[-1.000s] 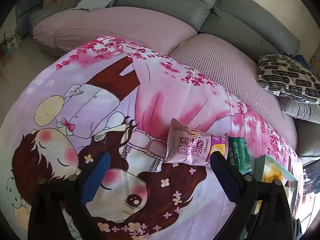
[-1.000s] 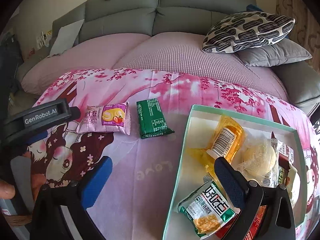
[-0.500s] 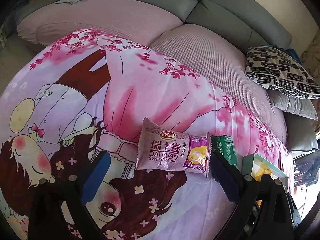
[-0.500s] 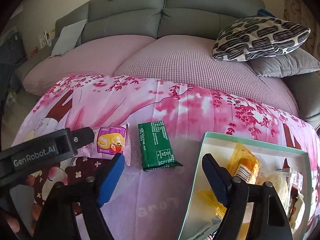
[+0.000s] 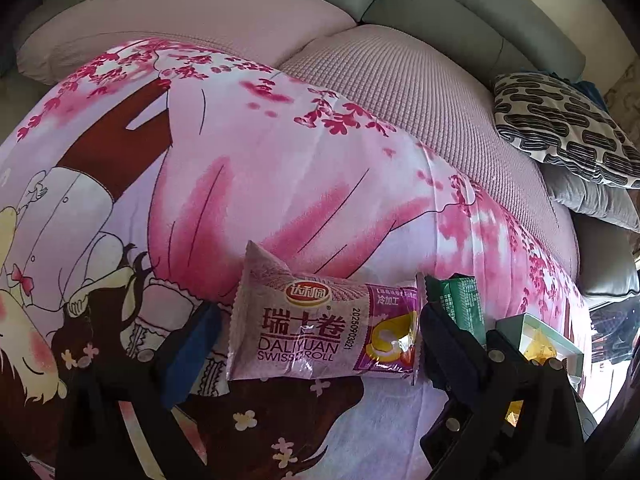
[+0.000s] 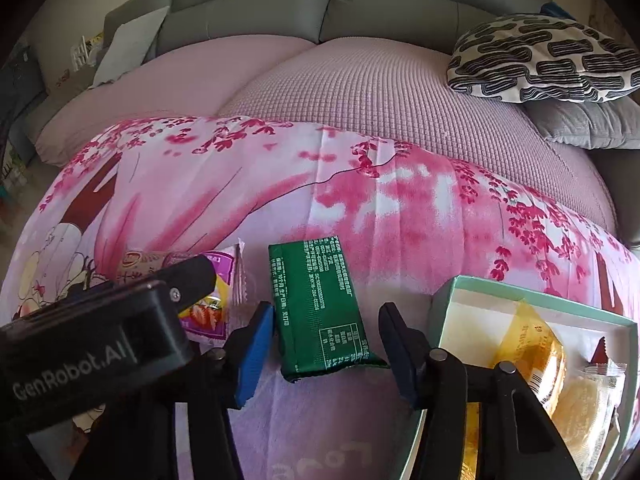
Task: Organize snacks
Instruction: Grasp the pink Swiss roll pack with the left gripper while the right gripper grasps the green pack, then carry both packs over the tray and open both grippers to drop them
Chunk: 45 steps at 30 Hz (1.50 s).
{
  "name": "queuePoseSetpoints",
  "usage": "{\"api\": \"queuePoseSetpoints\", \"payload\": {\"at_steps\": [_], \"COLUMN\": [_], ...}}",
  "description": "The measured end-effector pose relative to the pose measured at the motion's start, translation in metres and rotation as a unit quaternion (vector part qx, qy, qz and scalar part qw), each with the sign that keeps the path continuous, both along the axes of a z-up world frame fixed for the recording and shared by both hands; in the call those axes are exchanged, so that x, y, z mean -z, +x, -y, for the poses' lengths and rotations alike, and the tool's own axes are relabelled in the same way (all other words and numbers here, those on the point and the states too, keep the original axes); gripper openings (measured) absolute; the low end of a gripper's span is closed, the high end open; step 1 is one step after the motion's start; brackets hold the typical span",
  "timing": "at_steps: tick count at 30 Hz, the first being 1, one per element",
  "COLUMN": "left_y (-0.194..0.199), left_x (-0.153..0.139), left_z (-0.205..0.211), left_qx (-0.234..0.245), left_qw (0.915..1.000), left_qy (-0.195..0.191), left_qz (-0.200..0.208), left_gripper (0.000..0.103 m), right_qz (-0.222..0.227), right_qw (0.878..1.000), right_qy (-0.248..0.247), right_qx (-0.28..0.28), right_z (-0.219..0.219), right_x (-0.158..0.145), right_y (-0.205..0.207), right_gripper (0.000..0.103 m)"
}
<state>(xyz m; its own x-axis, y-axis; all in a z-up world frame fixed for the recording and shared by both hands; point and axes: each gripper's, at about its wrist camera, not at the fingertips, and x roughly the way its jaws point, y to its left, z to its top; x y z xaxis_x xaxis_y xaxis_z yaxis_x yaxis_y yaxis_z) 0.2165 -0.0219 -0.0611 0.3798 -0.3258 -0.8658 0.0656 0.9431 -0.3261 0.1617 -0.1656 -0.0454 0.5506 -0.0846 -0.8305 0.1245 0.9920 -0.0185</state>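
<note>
Left wrist view first: my left gripper [image 5: 316, 344] has its fingers spread wide on either side of the Swiss roll packet [image 5: 324, 334], which lies flat on the pink cartoon blanket [image 5: 248, 184]. Nothing is pinched; I see a gap at the left pad, while the right pad sits right at the packet's crimped end. My worry here is that the wrapper is slick and puffy, so a close along its length could crumple it or squirt it out sideways. The green packet [image 5: 460, 304] lies just beside the right finger, and a careless close could catch it too. Only a corner of the mint-edged box [image 5: 532, 322] peeks in at far right, with something yellow inside.

Right wrist view now: my right gripper [image 6: 328, 350] stands open around the near end of the green packet [image 6: 320, 312], pads close to both edges, not gripping. Risk: the soft blanket may bunch into the pads, or the thin packet may slide forward. The left gripper's body [image 6: 92, 332] crowds in close on my left, so the two rigs could bump. The box [image 6: 452, 312] sits just right, holding a yellow wrapped snack [image 6: 532, 344], a pale round bun in clear wrap [image 6: 588, 412] and a dark red packet tip I cannot identify.
</note>
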Motion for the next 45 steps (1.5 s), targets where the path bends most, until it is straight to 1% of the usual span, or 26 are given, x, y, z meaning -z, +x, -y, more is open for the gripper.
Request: {"api": "queuePoseSetpoints", "payload": {"at_steps": [3, 4, 6, 7, 8, 10, 12, 13, 17, 21, 24, 30, 34, 37, 42, 45], "left_y": [0.002, 0.002, 0.003, 0.003, 0.003, 0.002, 0.002, 0.002, -0.001, -0.006, -0.015, -0.041, -0.062, -0.080, -0.099, -0.108], "left_x": [0.003, 0.003, 0.004, 0.004, 0.004, 0.003, 0.002, 0.002, -0.001, -0.004, -0.010, -0.028, -0.037, -0.044, -0.047, -0.053], "left_z": [0.004, 0.005, 0.006, 0.006, 0.006, 0.006, 0.006, 0.004, -0.001, -0.010, -0.014, -0.022, -0.025, -0.026, -0.029, -0.029], "left_qx": [0.000, 0.000, -0.001, -0.002, -0.003, -0.004, -0.003, -0.004, -0.010, -0.019, -0.021, -0.021, -0.013, -0.008, -0.002, 0.002], "left_qw": [1.0000, 0.9999, 0.9999, 0.9998, 0.9998, 0.9997, 0.9998, 0.9999, 0.9999, 0.9992, 0.9988, 0.9989, 0.9987, 0.9989, 0.9986, 0.9986], "left_qy": [0.009, 0.013, 0.017, 0.019, 0.022, 0.023, 0.020, 0.014, -0.008, -0.033, -0.042, -0.042, -0.049, -0.045, -0.053, -0.052], "left_qz": [0.000, 0.001, 0.002, 0.003, 0.004, 0.006, 0.006, 0.006, 0.003, -0.008, -0.012, -0.007, -0.003, 0.004, 0.003, 0.011], "left_gripper": [0.099, 0.099, 0.098, 0.095, 0.090, 0.085, 0.082, 0.078, 0.074, 0.073, 0.073, 0.073, 0.073, 0.073, 0.073, 0.073], "right_qz": [-0.012, -0.015, -0.014, -0.012, -0.012, -0.011, -0.011, -0.010, -0.011, -0.010, -0.007, 0.001, 0.003, 0.009, 0.024, 0.033], "right_qw": [1.000, 1.000, 1.000, 1.000, 1.000, 1.000, 1.000, 1.000, 0.999, 0.999, 0.999, 0.998, 0.997, 0.997, 0.996, 0.996], "right_qy": [0.007, 0.010, 0.016, 0.018, 0.020, 0.023, 0.021, 0.021, 0.029, 0.035, 0.044, 0.054, 0.062, 0.066, 0.064, 0.060], "right_qx": [0.000, 0.001, 0.003, 0.004, 0.005, 0.005, 0.005, 0.006, 0.014, 0.019, 0.024, 0.032, 0.040, 0.043, 0.049, 0.055], "right_z": [0.002, 0.003, 0.004, 0.005, 0.006, 0.006, 0.006, 0.006, 0.008, 0.008, 0.008, -0.001, -0.006, -0.006, -0.006, -0.004], "right_x": [0.008, 0.010, 0.010, 0.010, 0.010, 0.010, 0.010, 0.009, 0.007, 0.002, -0.003, -0.019, -0.026, -0.031, -0.041, -0.046], "right_y": [0.005, 0.006, 0.007, 0.007, 0.007, 0.007, 0.007, 0.005, -0.003, -0.016, -0.030, -0.064, -0.089, -0.106, -0.133, -0.148], "right_gripper": [0.056, 0.052, 0.050, 0.047, 0.046, 0.043, 0.043, 0.043, 0.043, 0.042, 0.042, 0.042, 0.042, 0.042, 0.043, 0.042]}}
